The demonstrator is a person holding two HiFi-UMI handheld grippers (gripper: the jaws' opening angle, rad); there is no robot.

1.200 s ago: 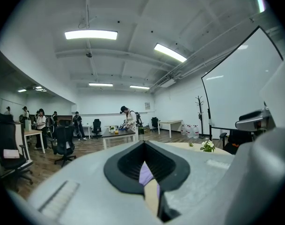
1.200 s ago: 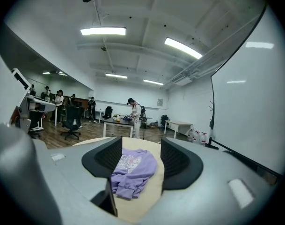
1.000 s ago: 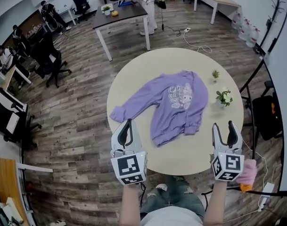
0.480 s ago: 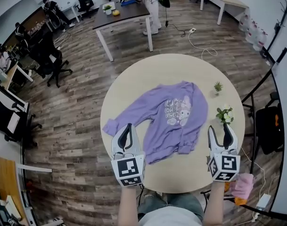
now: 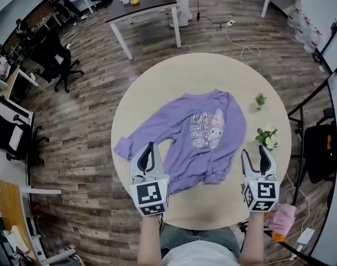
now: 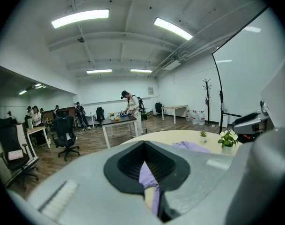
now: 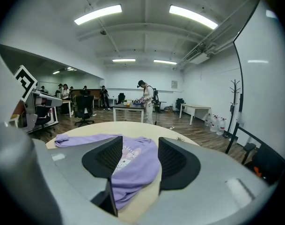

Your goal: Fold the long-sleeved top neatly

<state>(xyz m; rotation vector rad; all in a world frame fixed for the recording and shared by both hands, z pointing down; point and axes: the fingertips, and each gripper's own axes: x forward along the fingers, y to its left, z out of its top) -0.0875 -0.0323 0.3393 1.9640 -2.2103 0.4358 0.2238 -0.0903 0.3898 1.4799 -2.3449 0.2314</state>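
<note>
Purple long-sleeved top (image 5: 196, 132) with a cartoon print is spread across the middle of the round beige table (image 5: 174, 71), and two small potted plants (image 5: 266, 136) are placed beside it. At the table's near edge, the left gripper (image 5: 148, 147) is held nearly closed and the right gripper (image 5: 255, 153) with jaws apart. Both are empty.

Left gripper (image 5: 148, 148) and right gripper (image 5: 254, 152): grey housings, black ribbed pads (image 7: 102, 156), each bearing a white cube (image 5: 150, 197) with black square markers. Person wears blue jeans (image 5: 182, 233), pale grey top (image 5: 198, 257), forearms (image 5: 149, 241) unsleeved.
</note>
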